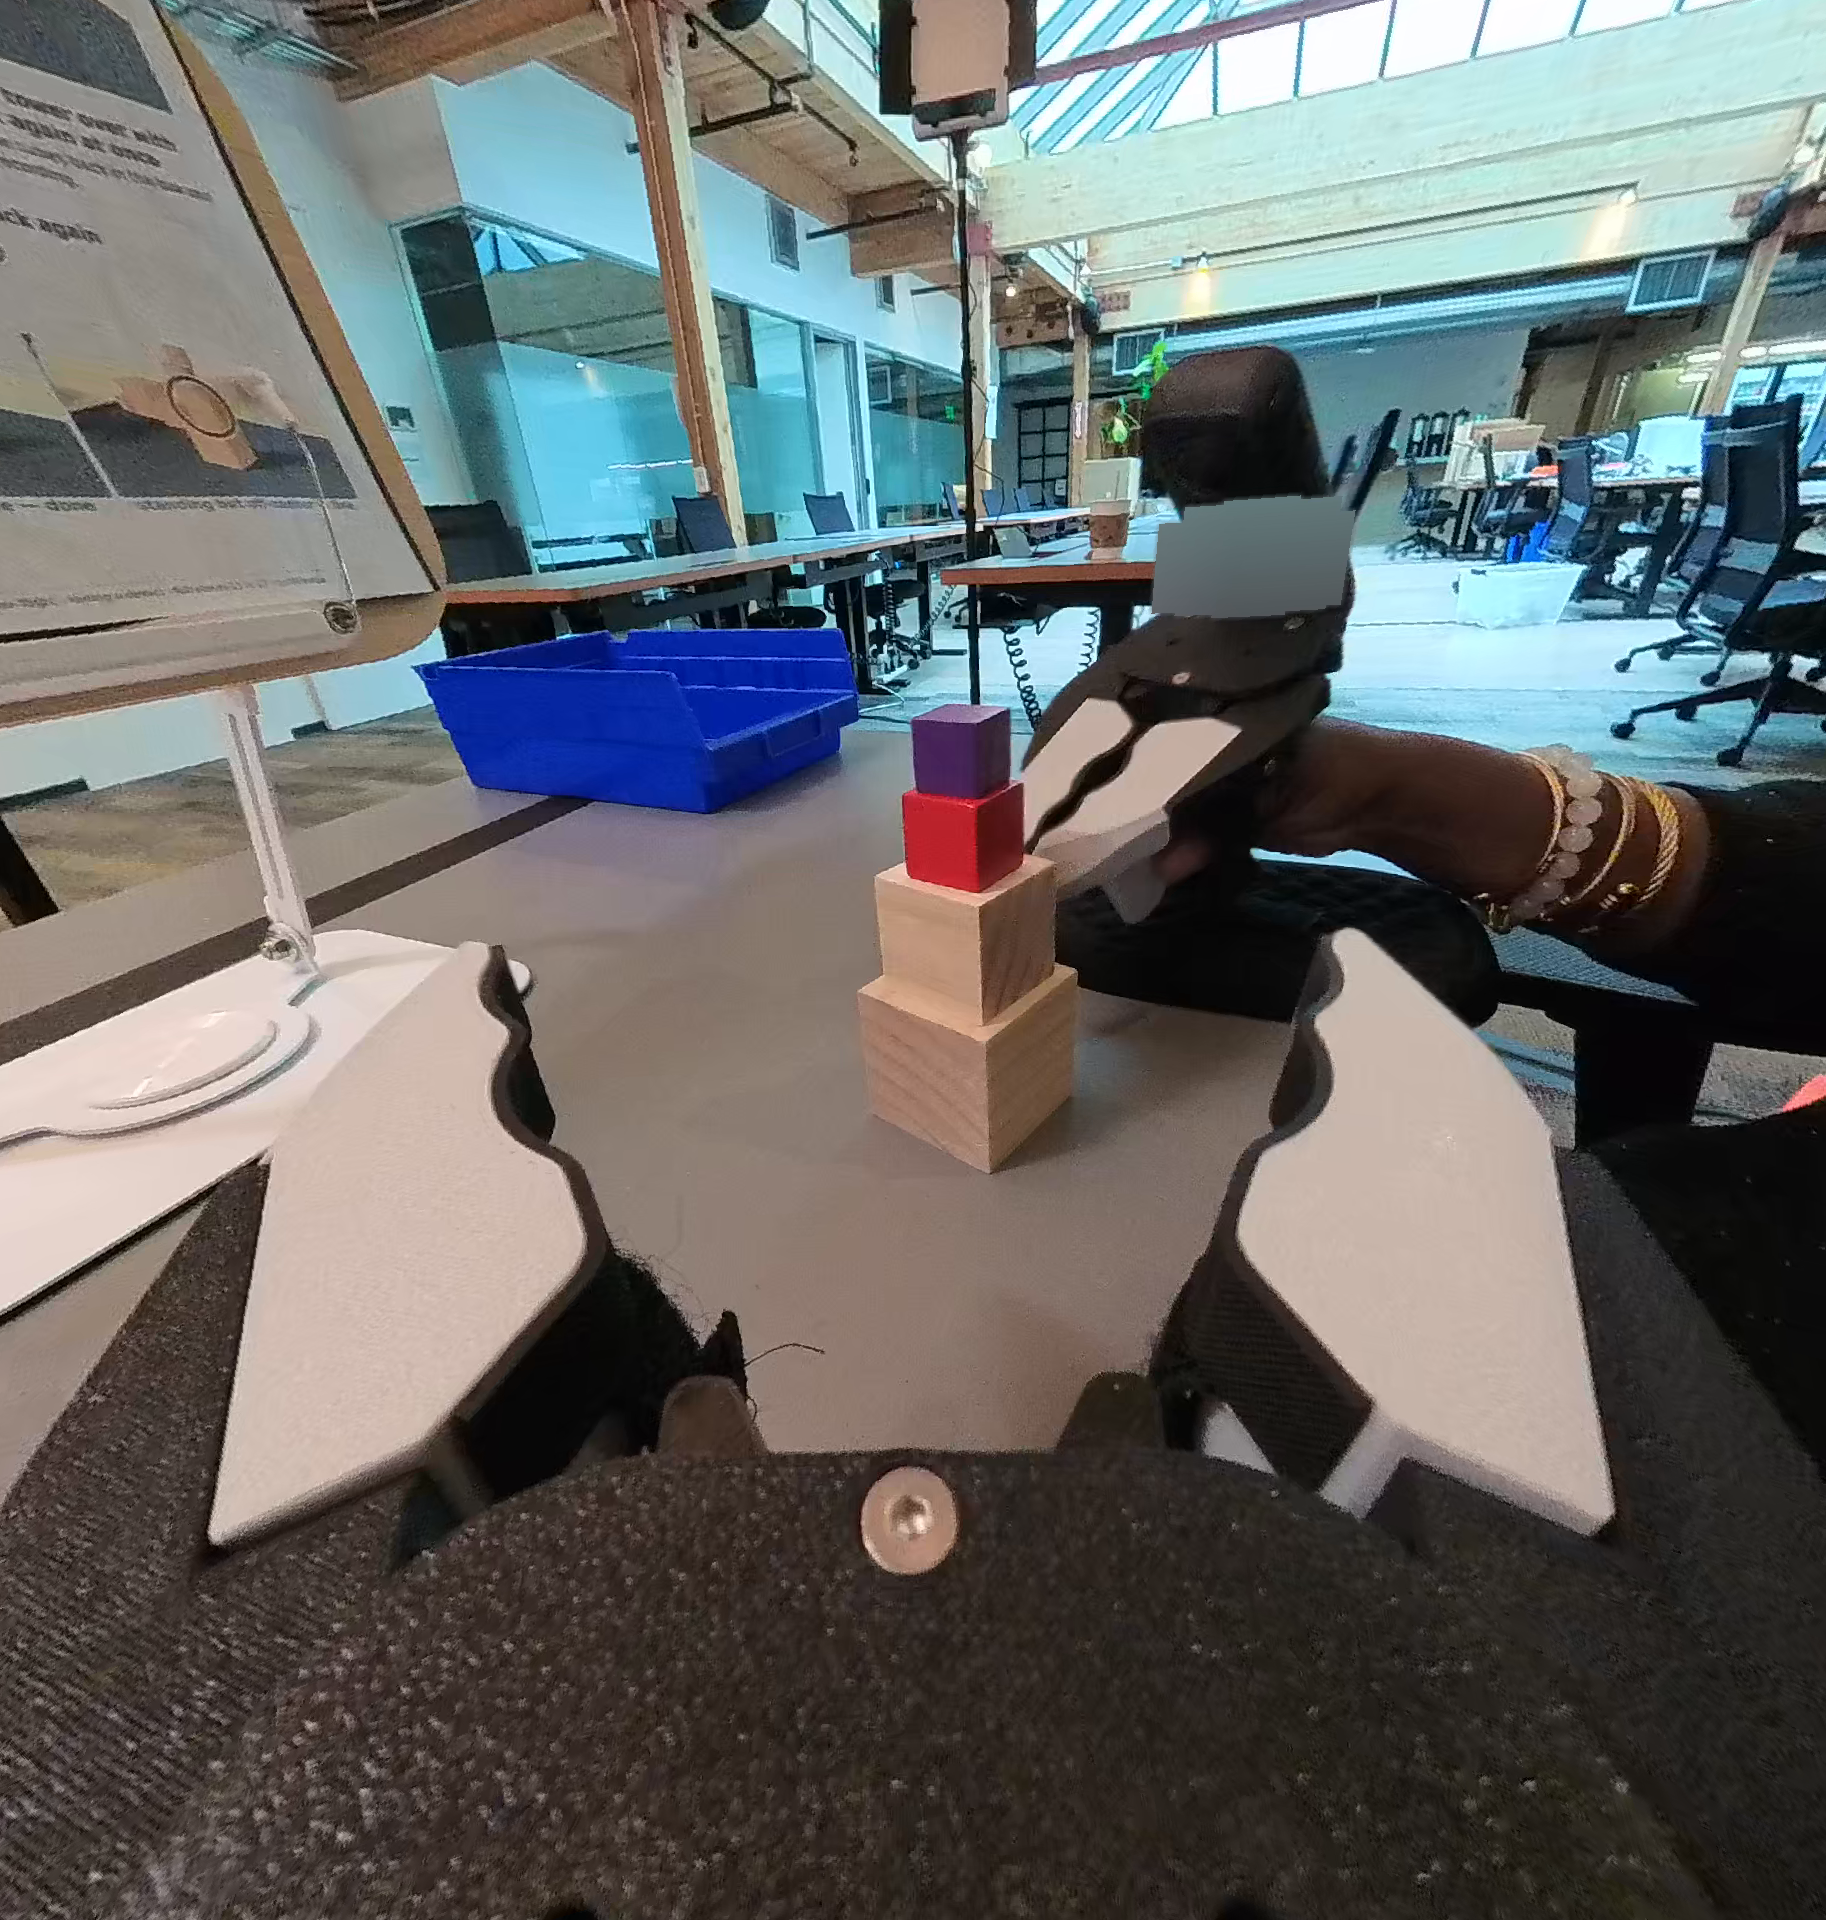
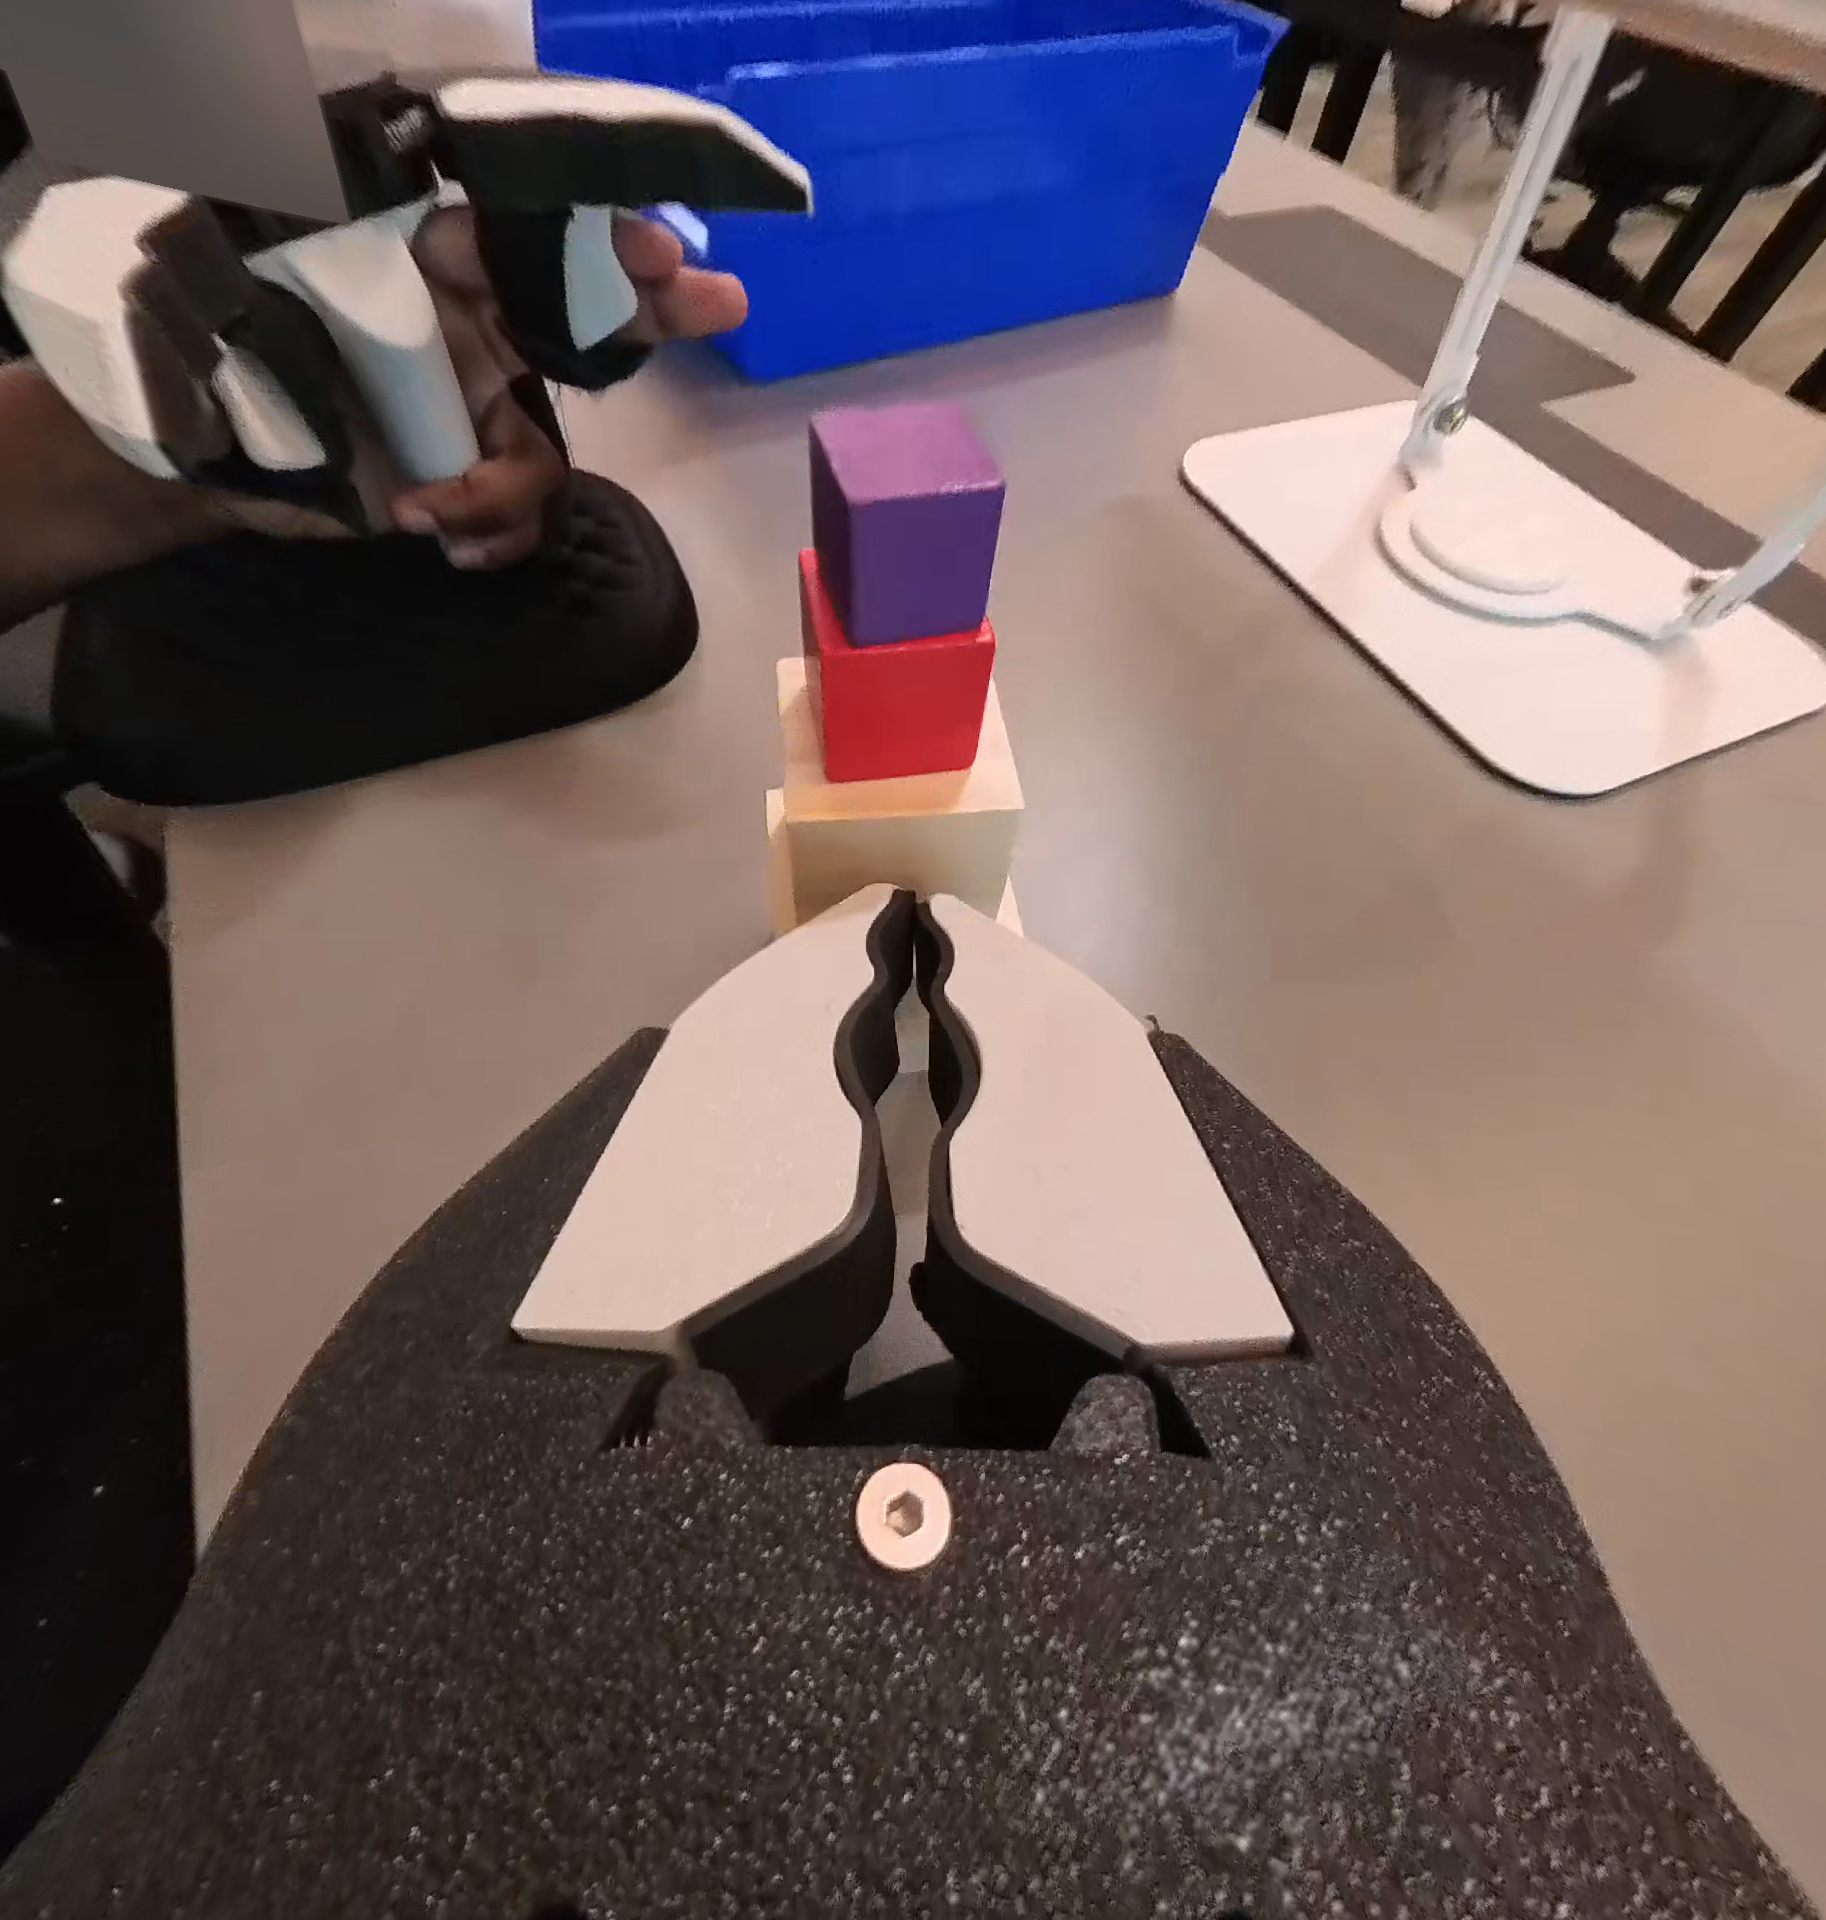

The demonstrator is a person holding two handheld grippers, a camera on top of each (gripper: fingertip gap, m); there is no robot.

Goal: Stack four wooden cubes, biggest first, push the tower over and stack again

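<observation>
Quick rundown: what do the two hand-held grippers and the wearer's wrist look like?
Both hand-held grippers, left and right, have white flat fingers with wavy black inner pads, on speckled black bodies with a silver screw. The right wrist wears gold bangles and a pale beaded bracelet, plus a black sleeve.

On the grey worktop [image 1: 680,1039] before me stands an upright tower: large pale wooden cube [image 1: 966,1075], smaller wooden cube [image 1: 966,935], red cube [image 1: 963,836], purple cube [image 1: 959,748] on top.

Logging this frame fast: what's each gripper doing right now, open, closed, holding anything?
Left gripper: open wide, holding nothing.
Right gripper: closed, nothing between its fingers, tips beside the block tower.
</observation>
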